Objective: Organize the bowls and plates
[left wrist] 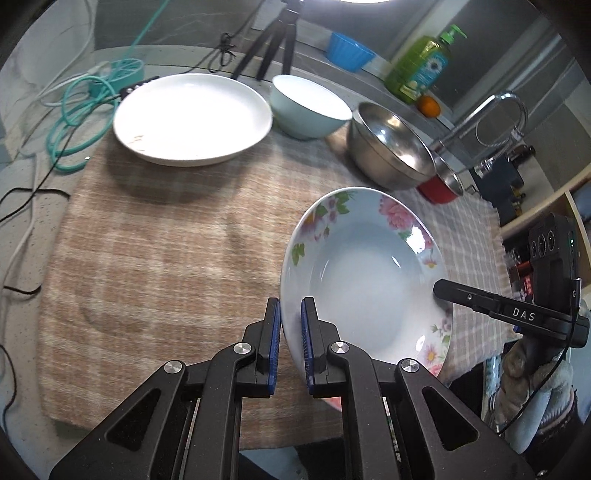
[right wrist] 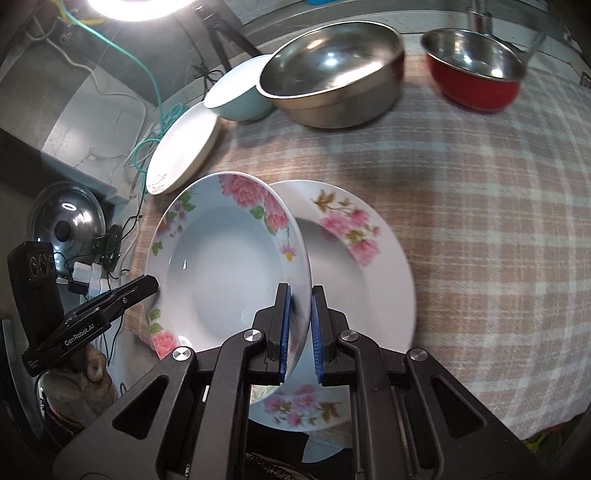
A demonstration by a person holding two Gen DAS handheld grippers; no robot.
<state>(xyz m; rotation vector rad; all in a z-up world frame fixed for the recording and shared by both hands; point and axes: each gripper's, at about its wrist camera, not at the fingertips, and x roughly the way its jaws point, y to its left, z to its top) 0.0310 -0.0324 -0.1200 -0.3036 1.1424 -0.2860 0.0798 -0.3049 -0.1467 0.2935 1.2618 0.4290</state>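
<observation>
Light: we see a bright lamp [right wrist: 140, 7] overhead | glare: white plate [left wrist: 192, 118] washed out | edges: fisheye-bent, dark | blur: perhaps slight.

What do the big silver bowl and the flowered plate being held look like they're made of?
Big silver bowl: likely stainless steel, polished; it mirrors the lamp and its surroundings. Flowered plate: probably glazed ceramic, possibly melamine; glossy white with printed pink blossoms and small glints.
</observation>
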